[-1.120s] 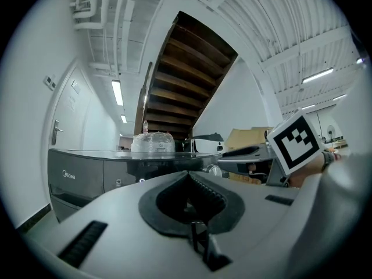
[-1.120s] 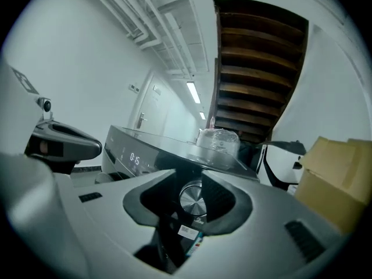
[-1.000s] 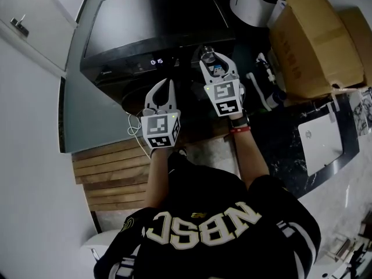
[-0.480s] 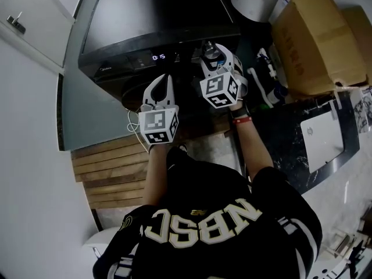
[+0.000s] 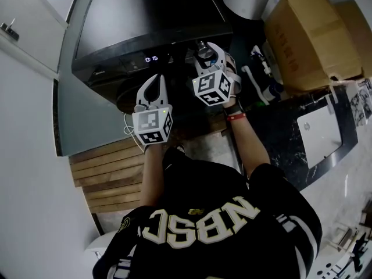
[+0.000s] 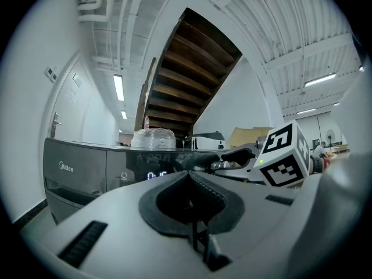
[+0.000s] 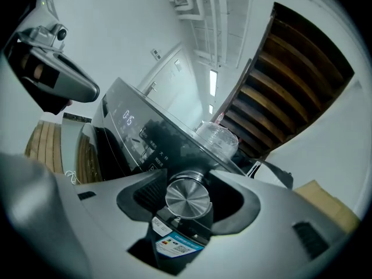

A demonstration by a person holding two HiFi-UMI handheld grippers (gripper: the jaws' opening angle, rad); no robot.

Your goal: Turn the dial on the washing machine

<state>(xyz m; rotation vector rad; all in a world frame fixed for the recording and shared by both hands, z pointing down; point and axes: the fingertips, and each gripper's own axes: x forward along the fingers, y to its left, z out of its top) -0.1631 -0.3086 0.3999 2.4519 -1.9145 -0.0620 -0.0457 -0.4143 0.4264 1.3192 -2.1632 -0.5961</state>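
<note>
The black washing machine [image 5: 151,22] stands in front of me, its lit display [image 5: 151,58] on the front panel. The round metal dial [image 7: 188,198] sits at the panel's right end. My right gripper [image 5: 206,50] is rolled to one side and reaches round the dial. Its jaws are closing with the dial between them, and a gap still shows beside the dial. My left gripper [image 5: 153,79] hangs shut and empty below the panel, to the left of the right one. From the left gripper [image 6: 187,179] view I see the display [image 6: 156,175] and the right gripper [image 6: 235,157].
Cardboard boxes [image 5: 314,34] are stacked to the right of the machine. A white flat device [image 5: 317,135] lies on the dark floor at the right. Wooden slats [image 5: 110,173] and a white cable [image 5: 129,125] lie at the lower left. A clear plastic container [image 7: 218,135] rests on the machine's top.
The right gripper has rolled about the dial, so its marker cube now faces sideways. Its jaws stand wider than a second ago. The left gripper has barely moved.
</note>
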